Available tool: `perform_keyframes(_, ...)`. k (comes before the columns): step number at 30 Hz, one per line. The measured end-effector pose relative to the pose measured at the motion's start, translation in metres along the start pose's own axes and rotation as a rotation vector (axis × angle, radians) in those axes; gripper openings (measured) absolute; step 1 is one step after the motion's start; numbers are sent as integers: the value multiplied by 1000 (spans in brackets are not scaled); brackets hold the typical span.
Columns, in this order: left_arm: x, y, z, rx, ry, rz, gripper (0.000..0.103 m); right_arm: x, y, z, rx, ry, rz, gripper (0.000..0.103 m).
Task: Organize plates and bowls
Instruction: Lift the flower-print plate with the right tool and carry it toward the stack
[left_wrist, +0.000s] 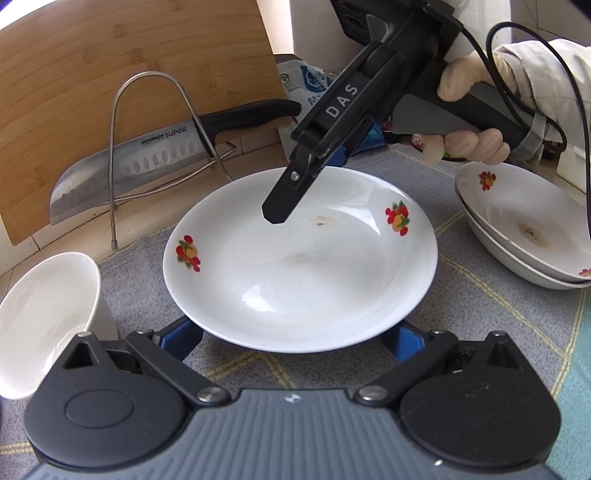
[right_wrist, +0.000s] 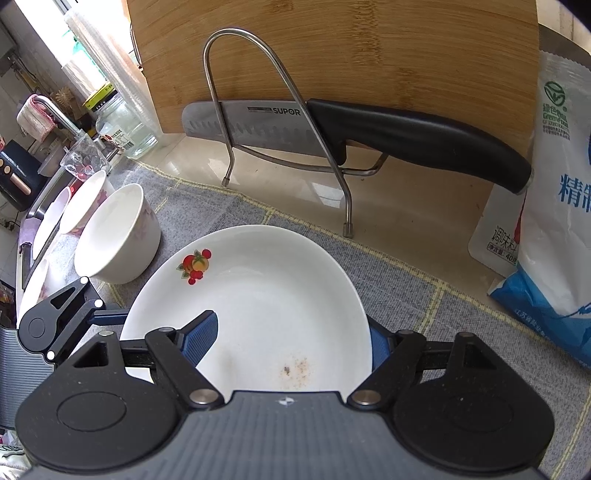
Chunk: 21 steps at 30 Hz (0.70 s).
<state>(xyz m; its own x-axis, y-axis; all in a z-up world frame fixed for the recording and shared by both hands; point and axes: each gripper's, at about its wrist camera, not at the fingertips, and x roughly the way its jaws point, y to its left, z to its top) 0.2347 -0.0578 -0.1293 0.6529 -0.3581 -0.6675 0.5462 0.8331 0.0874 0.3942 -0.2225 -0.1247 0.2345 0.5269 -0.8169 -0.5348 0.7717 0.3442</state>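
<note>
- Plate (left_wrist: 295, 266): white, two fruit decals, a brown stain in its well. It lies flat on the grey mat (left_wrist: 461, 266) on the counter, in front of the rack (left_wrist: 155, 122).
- Right gripper (right_wrist: 288, 332): about half open, astride the plate's far rim, one pad inside the well and one outside. The pads do not appear to press yet.
- Left gripper (left_wrist: 293, 341): spread wide and holding nothing. Its pads sit at either side of the plate's near rim, partly hidden under it.
- Risk 1: the glaze is smooth and the wall slopes, so a shallow pinch at one rim could slip and let the plate tilt or drop back.
- Risk 2: the knife (left_wrist: 147, 158) hangs in the rack just behind the plate, so a lift swung that way could strike the blade or the wire.
- Risk 3: the stack (left_wrist: 517, 229) and the bowl (left_wrist: 44, 317) flank the plate closely, so a sideways carry could clip either one.
- Risk 4: the two grippers face each other across one plate and could collide if both close in.
- Count, plates: three, one in the centre and two nested in the stack.
- Count, bowls: two clear in the right view, plus two more white dishes beyond them whose kind cannot be told.
- Count, other: one knife, one rack, one board (left_wrist: 110, 74), two bags (right_wrist: 561, 184).
</note>
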Motion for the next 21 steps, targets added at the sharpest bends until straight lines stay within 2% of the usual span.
perform_keyframes(21, -52, -18, -8, 35, -2, -3, 101, -32, 38, -29, 0, -36, 23, 86)
